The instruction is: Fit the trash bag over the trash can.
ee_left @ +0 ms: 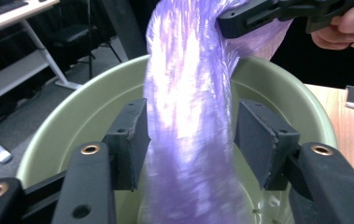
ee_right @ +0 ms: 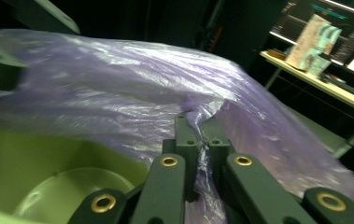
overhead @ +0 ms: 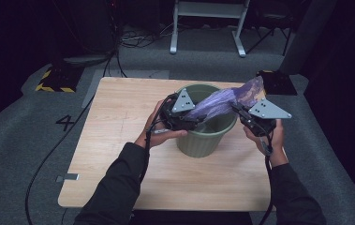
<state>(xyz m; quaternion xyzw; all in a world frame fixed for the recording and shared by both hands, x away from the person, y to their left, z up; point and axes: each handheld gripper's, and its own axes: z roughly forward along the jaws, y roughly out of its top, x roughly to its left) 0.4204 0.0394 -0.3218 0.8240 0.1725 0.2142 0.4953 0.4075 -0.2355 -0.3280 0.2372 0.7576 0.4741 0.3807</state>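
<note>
Wooden table (overhead: 119, 122), green bucket (overhead: 203, 140), purple bag (ee_left: 188, 116) pinched by right gripper (ee_right: 201, 140)

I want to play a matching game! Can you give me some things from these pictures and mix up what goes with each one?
Things:
1. bag
2. bucket
3. left gripper
4. right gripper

States:
A. green, standing on the table
B. shut on the plastic
C. purple, hanging into the bucket
D. jaws either side of the bag, not pinching it

Pairs: 1-C, 2-A, 3-D, 4-B
</note>
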